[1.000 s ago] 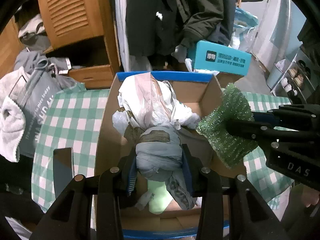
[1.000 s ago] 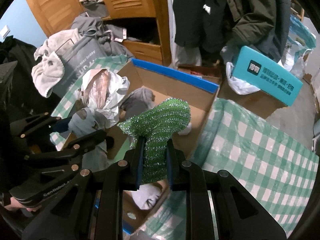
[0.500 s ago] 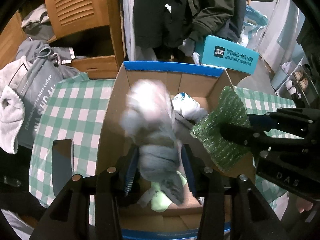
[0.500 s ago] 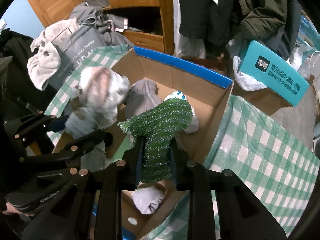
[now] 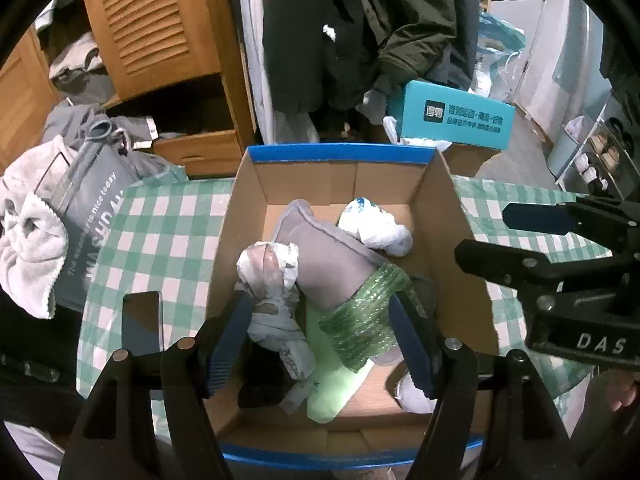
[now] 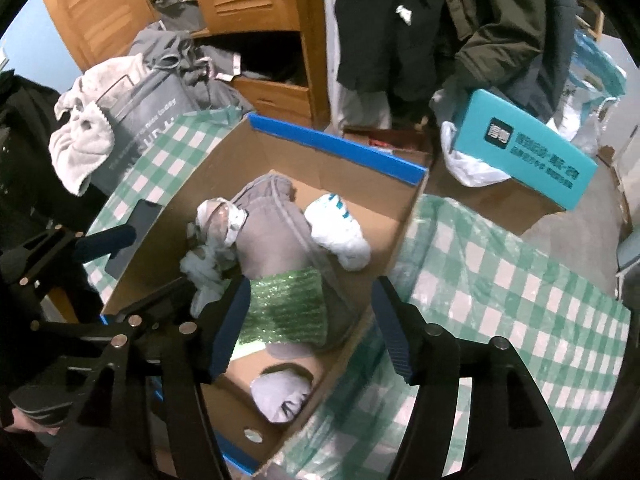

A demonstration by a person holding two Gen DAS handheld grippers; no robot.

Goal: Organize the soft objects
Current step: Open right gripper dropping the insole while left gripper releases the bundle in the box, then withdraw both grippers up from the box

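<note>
A cardboard box with blue rims (image 5: 248,208) (image 6: 332,148) sits on the green checked tablecloth. Inside lie a knotted grey-white bundle (image 5: 276,304) (image 6: 208,248), a green glittery scrubbing cloth (image 5: 360,316) (image 6: 284,304) draped over a grey rolled garment (image 5: 324,256) (image 6: 272,224), and a white crumpled bag (image 5: 376,228) (image 6: 340,232). My left gripper (image 5: 320,344) is open above the box with nothing in it; it also shows in the right wrist view (image 6: 132,264). My right gripper (image 6: 310,328) is open and empty over the box's right wall; it also shows in the left wrist view (image 5: 516,236).
A grey tote bag (image 5: 84,216) with a white towel (image 5: 28,248) lies left of the box. A teal box (image 5: 452,116) (image 6: 528,148) stands behind on a brown carton. Wooden louvred cabinets (image 5: 148,28) and hanging dark coats (image 5: 360,20) are at the back.
Both grippers have opened. The grey-white bundle dropped from the left gripper into the box, and the green cloth dropped from the right gripper onto the grey garment.
</note>
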